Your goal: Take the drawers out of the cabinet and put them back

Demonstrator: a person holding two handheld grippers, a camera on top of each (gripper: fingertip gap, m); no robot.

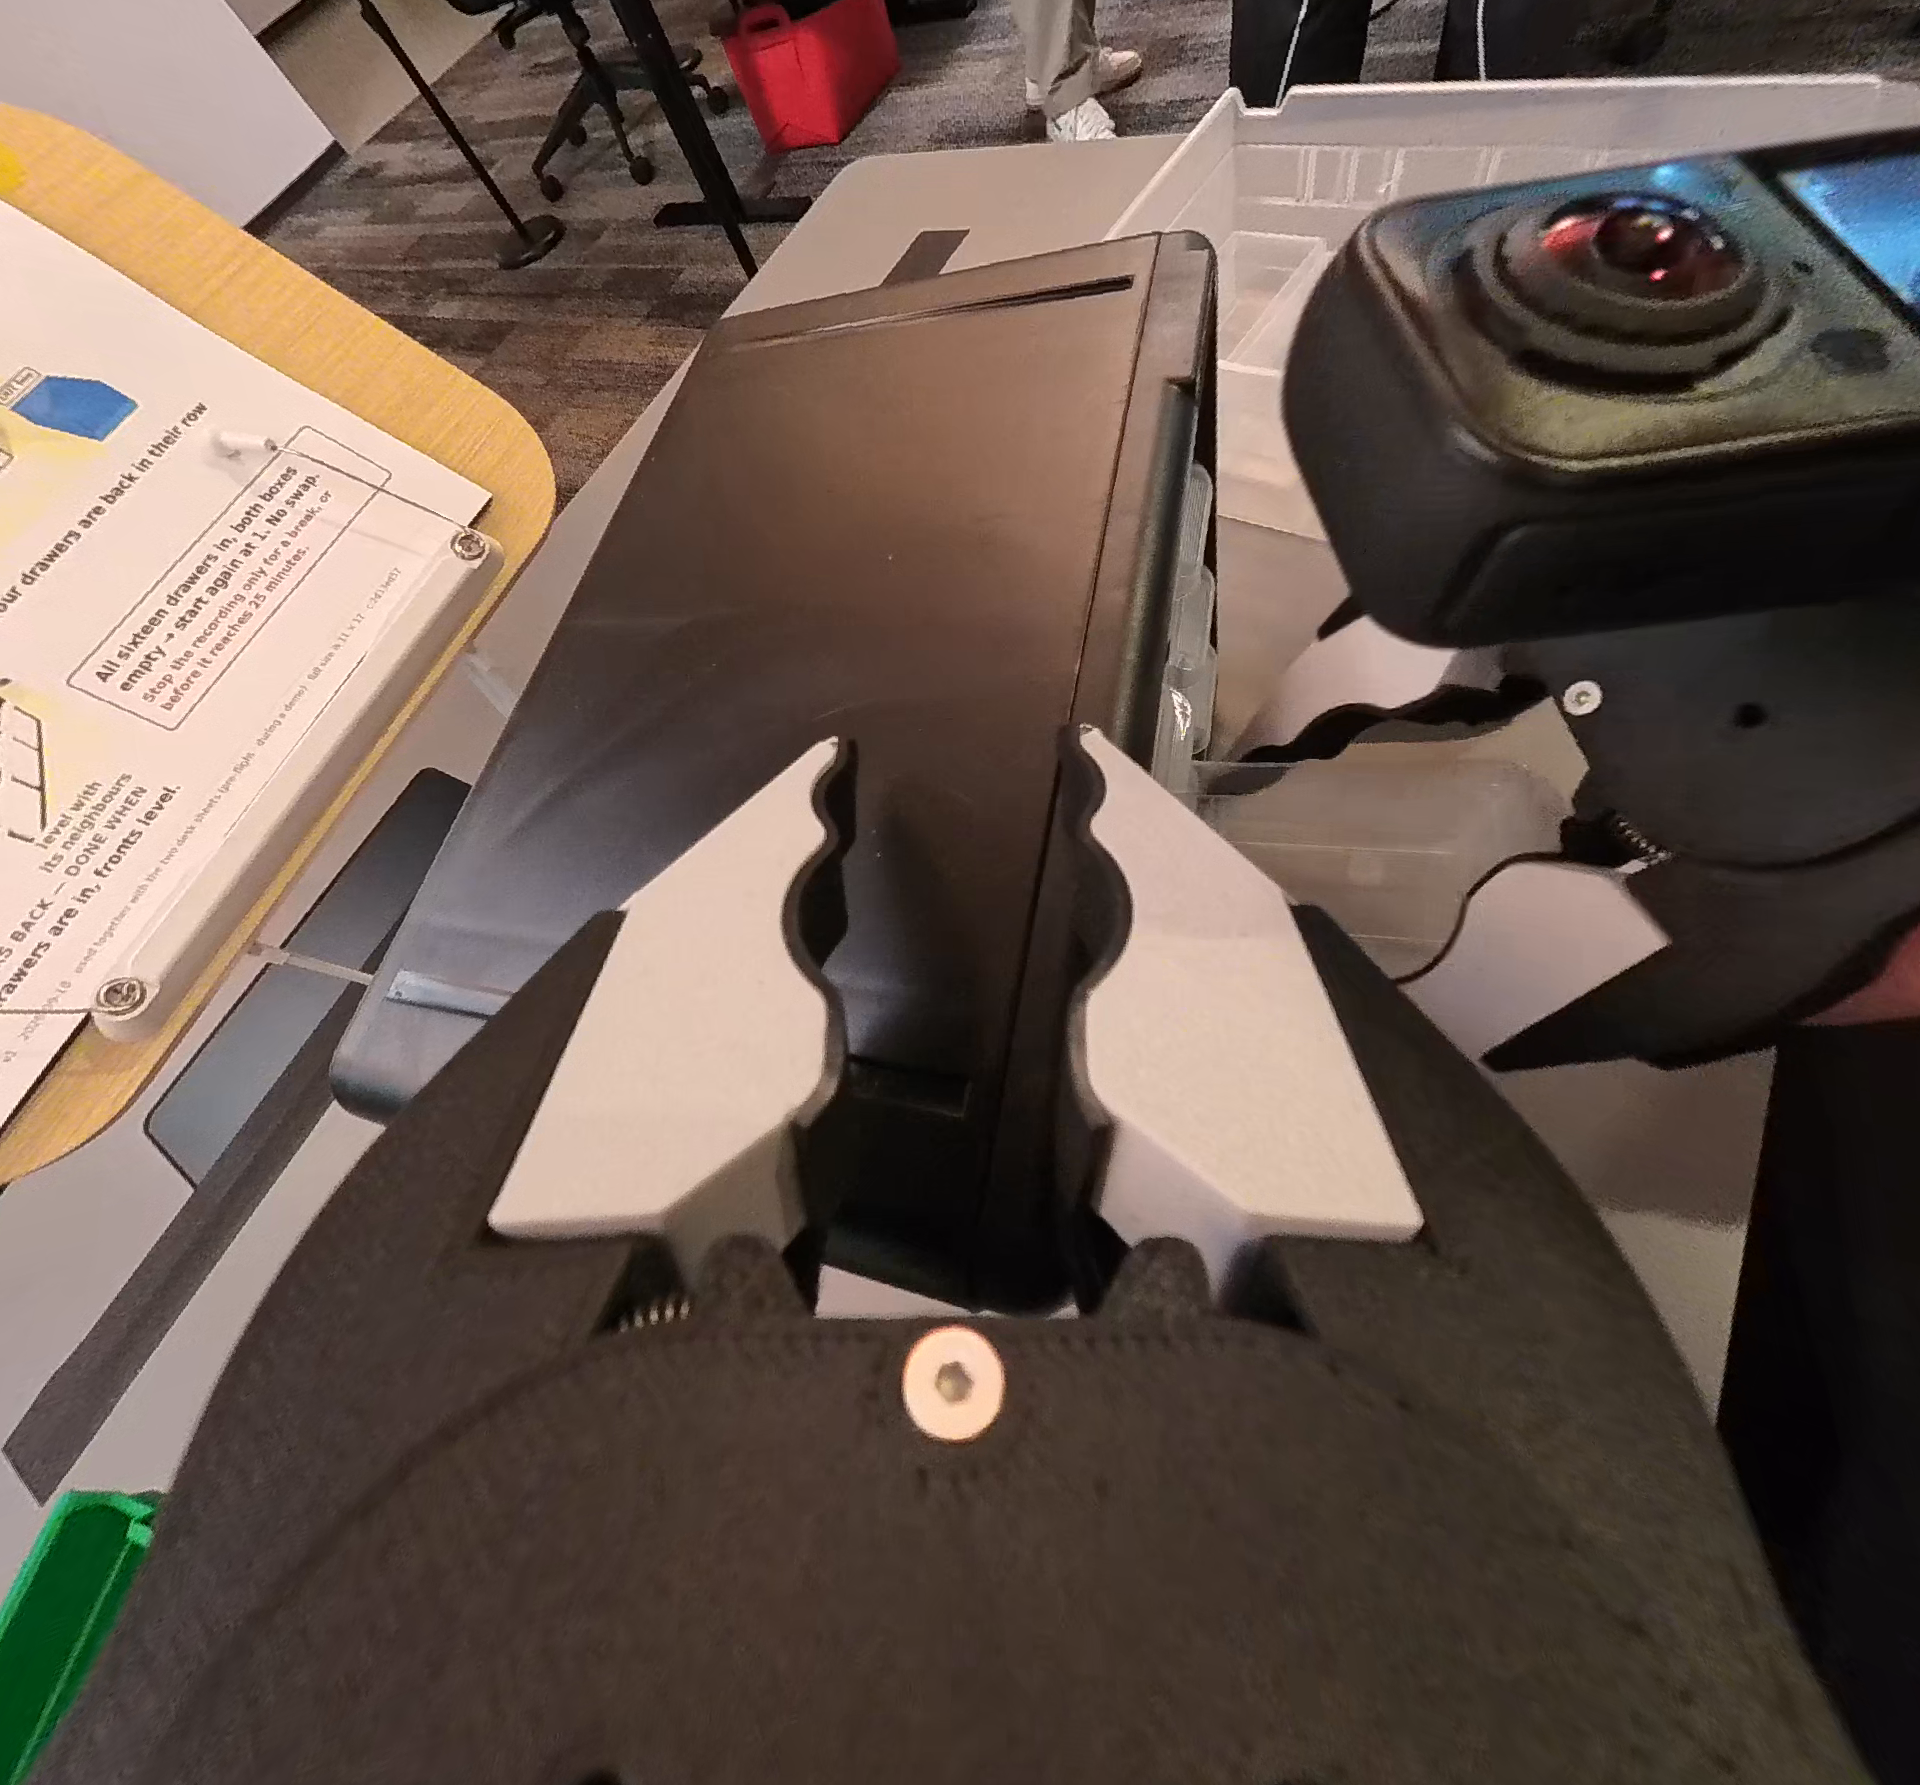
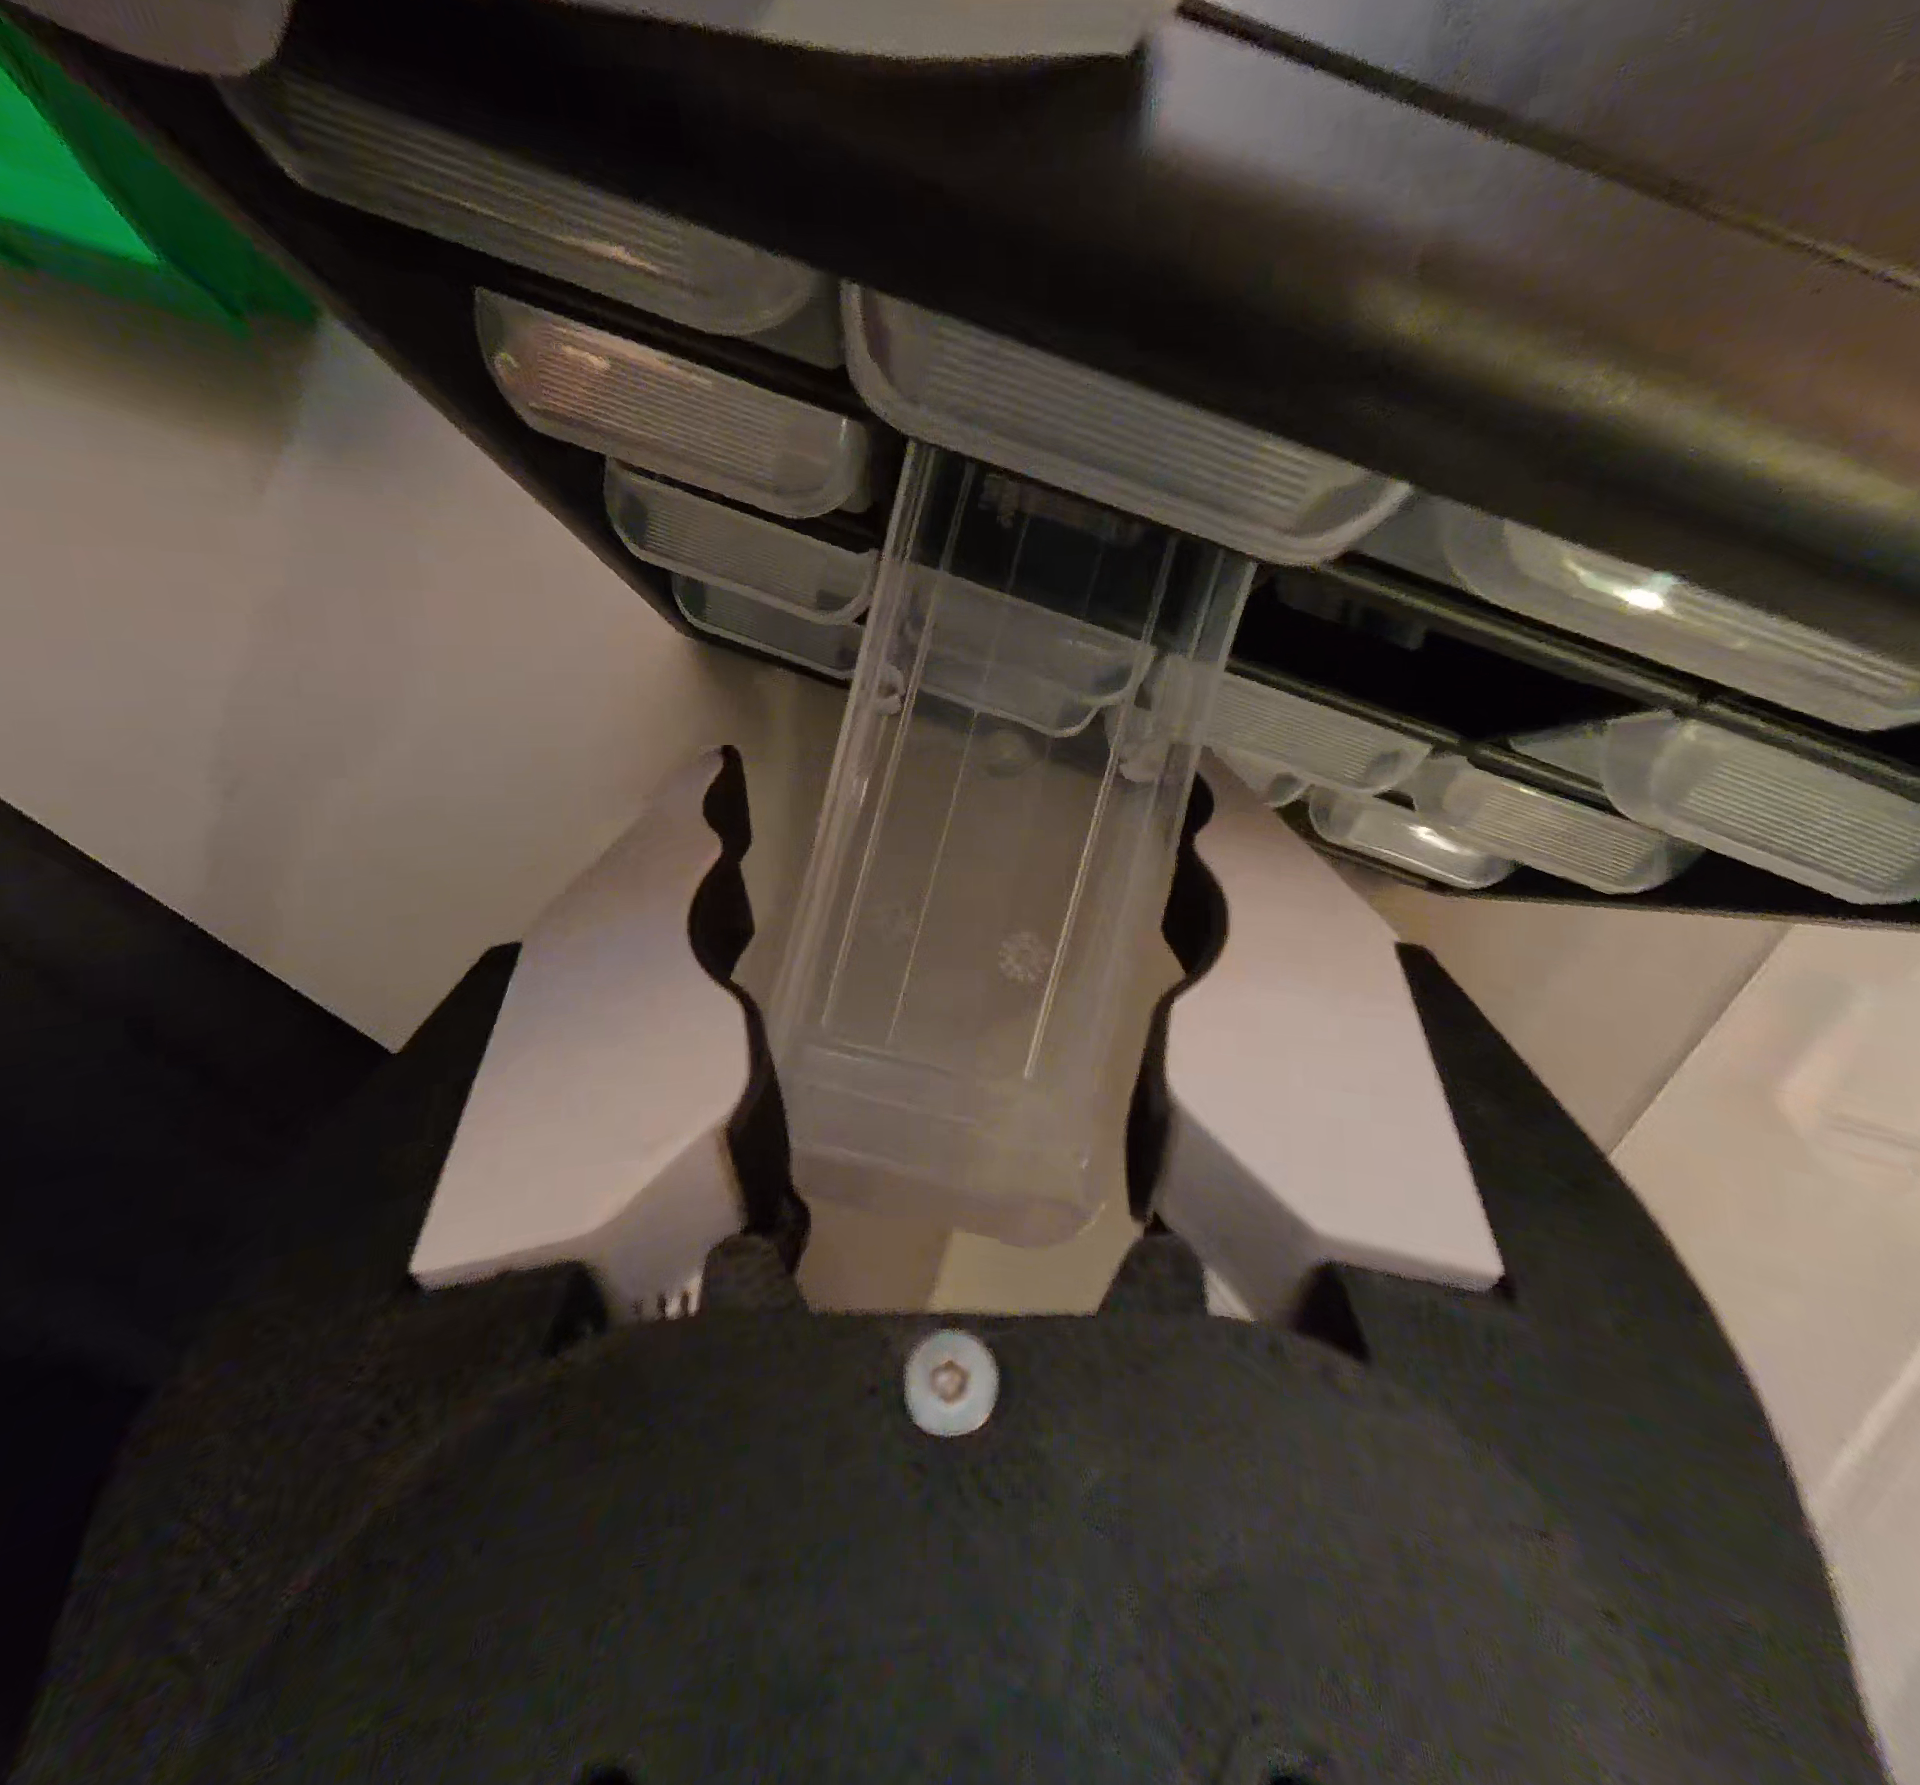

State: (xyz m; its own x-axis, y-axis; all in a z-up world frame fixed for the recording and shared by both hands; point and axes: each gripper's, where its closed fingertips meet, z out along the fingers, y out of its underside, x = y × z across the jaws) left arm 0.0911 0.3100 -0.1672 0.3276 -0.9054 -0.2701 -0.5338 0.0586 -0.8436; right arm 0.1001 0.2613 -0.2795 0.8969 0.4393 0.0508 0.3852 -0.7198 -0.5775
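**At the cabinet front: one drawer part-way out**

Across the black cabinet (image 1: 883,540) top, the left hand-held gripper (image 1: 956,779) sat half-open, holding nothing, apparently steadying it. The right hand-held gripper (image 2: 961,800) clasped a clear drawer (image 2: 966,925) between its fingers, its front end against the cabinet face.

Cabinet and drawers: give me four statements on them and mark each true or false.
1. The right gripper has a clear drawer between its fingers. True.
2. The cabinet is white. False: it is black.
3. The left gripper holds a drawer. False: it is over the cabinet's top, holding none.
4. Other drawers sit in the cabinet. True.
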